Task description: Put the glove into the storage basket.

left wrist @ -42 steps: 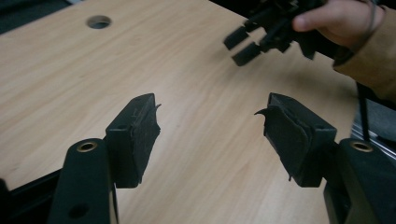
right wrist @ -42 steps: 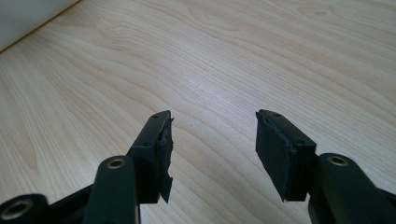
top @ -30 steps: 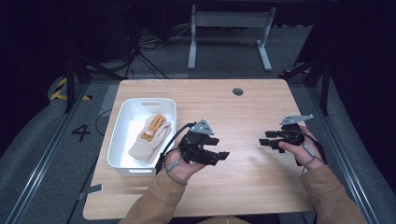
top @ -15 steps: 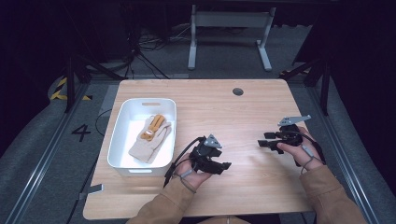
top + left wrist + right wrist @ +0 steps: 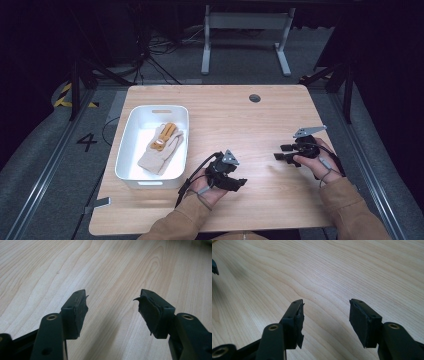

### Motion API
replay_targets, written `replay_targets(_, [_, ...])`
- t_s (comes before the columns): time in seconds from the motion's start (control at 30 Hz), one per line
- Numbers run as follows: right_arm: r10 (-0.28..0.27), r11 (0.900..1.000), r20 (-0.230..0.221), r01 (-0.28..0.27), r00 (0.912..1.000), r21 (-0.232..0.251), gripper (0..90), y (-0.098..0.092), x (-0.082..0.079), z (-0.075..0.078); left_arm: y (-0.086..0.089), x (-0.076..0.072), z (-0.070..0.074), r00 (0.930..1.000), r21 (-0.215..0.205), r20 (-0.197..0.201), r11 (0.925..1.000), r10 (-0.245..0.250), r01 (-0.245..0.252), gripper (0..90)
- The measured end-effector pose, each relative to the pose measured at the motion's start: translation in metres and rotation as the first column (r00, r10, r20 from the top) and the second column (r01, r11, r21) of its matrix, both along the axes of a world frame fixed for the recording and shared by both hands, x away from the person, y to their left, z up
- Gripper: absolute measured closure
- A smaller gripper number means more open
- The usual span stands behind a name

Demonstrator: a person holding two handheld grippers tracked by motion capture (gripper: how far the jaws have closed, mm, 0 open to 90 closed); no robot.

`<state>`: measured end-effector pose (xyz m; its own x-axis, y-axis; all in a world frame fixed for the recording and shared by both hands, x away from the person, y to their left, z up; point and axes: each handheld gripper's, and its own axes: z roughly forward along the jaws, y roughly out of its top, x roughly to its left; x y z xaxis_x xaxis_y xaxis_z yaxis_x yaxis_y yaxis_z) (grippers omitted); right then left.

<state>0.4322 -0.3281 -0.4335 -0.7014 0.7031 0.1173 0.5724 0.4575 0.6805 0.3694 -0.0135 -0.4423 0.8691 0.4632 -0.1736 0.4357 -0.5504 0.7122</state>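
Bin (image 5: 131, 142), white, sits on the left part of the table (image 5: 240, 120). Inside it lies a beige glove (image 5: 159, 155), flat on the floor of the bin, with a small orange-brown toy (image 5: 165, 136) resting on its upper end. Both items are wholly within the bin walls and clear of either tool.

Left gripper (image 5: 239, 183) is low over the near middle of the table, just right of the bin's near corner, held in the left hand (image 5: 210, 187). Its grey plate faces up and its cable loops back toward the sleeve. In the left gripper view the jaws stand partly open, roughly half their spread, with bare wood showing through the gap (image 5: 112, 312). Nothing is between the pads (image 5: 80, 312), which look frayed at the edges. Jaws have just been opening a little, with nothing between them. The glove is near this gripper but apart from it, behind the bin wall.

Right gripper (image 5: 278, 152) rests near the table's right edge, held in the right hand (image 5: 317, 157), pointing left toward the middle of the table. In the right gripper view its jaws stand apart (image 5: 325, 320), holding nothing, over bare wood. It is well apart from the bin and glove.
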Motion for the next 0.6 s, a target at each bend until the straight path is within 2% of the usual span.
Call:
replay_targets(0.1, [0.009, 1.0, -0.001, -0.009, 1.0, -0.006, 46.3, 0.002, 0.0, -0.003, 0.001, 0.0, -0.002, 0.9999, -0.007, 0.015, 1.0, 0.003, -0.003, 39.4])
replay_targets(0.27, [0.016, 1.0, -0.01, -0.016, 0.9998, -0.017, 46.2, 0.004, 0.0, -0.007, 0.002, 0.001, -0.004, 0.9976, 0.029, 0.066, 0.9993, 0.021, -0.023, 38.9])
replay_targets(0.4, [0.015, 1.0, -0.015, -0.015, 0.9998, -0.021, 46.2, 0.004, 0.001, -0.009, 0.006, 0.004, -0.006, 0.9965, 0.024, 0.081, 0.9994, 0.025, -0.027, 38.1])
replay_targets(0.53, [0.015, 1.0, -0.013, -0.015, 0.9998, -0.022, 46.2, 0.004, 0.001, -0.009, 0.009, 0.008, -0.007, 0.9974, 0.023, 0.064, 0.9991, 0.034, -0.036, 37.5])
replay_targets(0.6, [0.014, 1.0, -0.015, -0.015, 0.9998, -0.022, 46.2, 0.004, 0.0, -0.008, 0.011, 0.009, -0.007, 0.9978, 0.007, 0.053, 0.9992, 0.038, -0.039, 37.3])
